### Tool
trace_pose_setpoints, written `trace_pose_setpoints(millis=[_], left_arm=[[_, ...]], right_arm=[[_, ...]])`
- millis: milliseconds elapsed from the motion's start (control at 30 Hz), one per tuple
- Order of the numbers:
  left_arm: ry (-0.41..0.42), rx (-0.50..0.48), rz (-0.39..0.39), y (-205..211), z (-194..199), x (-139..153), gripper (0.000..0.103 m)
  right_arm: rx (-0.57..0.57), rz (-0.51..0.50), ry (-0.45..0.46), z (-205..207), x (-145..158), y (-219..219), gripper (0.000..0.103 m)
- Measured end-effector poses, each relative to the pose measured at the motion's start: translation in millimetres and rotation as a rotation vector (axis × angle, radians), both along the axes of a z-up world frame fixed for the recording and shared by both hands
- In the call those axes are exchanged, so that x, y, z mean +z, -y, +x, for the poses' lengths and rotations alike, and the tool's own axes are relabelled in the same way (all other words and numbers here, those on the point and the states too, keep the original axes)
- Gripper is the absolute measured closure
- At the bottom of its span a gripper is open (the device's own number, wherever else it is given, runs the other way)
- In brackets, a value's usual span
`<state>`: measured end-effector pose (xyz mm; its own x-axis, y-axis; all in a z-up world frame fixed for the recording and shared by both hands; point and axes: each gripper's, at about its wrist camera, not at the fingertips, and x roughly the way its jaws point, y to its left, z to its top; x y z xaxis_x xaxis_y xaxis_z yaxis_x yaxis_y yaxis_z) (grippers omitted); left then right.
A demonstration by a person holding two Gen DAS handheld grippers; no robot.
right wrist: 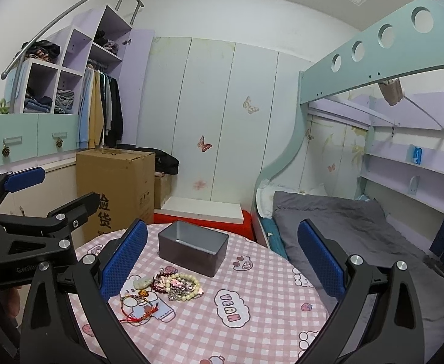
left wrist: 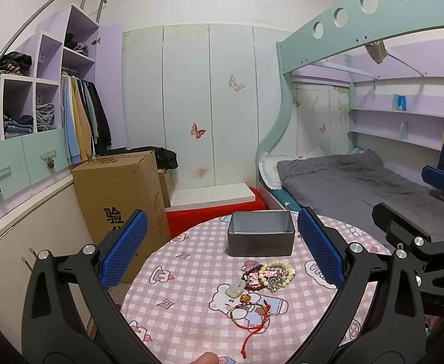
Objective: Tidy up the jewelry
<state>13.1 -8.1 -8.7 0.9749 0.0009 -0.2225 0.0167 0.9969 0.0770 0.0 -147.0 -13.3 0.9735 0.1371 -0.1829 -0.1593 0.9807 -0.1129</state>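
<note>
A dark grey open tin box (left wrist: pixel 259 238) stands empty at the far side of a round table with a pink checked cloth (left wrist: pixel 191 276). In front of it lies a heap of bead bracelets (left wrist: pixel 270 274), a pale jade pendant (left wrist: pixel 235 288) and red string bracelets (left wrist: pixel 252 315). My left gripper (left wrist: pixel 222 245) is open and empty above the table, short of the jewelry. My right gripper (right wrist: pixel 222 254) is open and empty; the box (right wrist: pixel 193 247), beads (right wrist: pixel 177 283) and red strings (right wrist: pixel 140 305) lie between and left of its fingers. The left gripper shows in the right wrist view (right wrist: pixel 55 188), open.
A big cardboard box (left wrist: pixel 121 194) stands left of the table, with cabinets and hanging clothes (left wrist: pixel 82 118) behind. A bunk bed with grey bedding (left wrist: pixel 358 185) is on the right. The right gripper's body (left wrist: pixel 419 233) shows at the right edge of the left wrist view.
</note>
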Motion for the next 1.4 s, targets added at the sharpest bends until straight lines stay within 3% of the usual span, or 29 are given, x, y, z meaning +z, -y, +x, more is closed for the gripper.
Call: trace_pose_setpoints(millis=[167,400,667,800,900,1000,1400], left_arm=[[-0.036,-0.016,-0.012,-3,8,-7,0.006],[-0.150,-0.031,-0.011,-7,31,-31,0.006],[-0.372,-0.053,-0.067,-34,69,-80,0.006],[-0.477,-0.019,-0.060,-50,85,-110,0.006],[-0.544,-0.017,-0.077,-59,96,-127,0.007],[-0.592,-0.030,-0.076,-64,105,-139,0.013],[-0.683,-0.150,-0.017,-37,154,-162,0.031]], right_arm=[[0.010,0.008,-0.027,8,-7,1,0.007],[0.028,0.063,-0.111,28,-24,9,0.007],[0.029,0.055,-0.250,58,-56,14,0.008],[0.033,0.062,-0.336,74,-75,19,0.009],[0.055,0.071,-0.389,84,-87,21,0.022],[0.080,0.080,-0.441,92,-97,20,0.029],[0.093,0.067,-0.517,123,-117,17,0.029]])
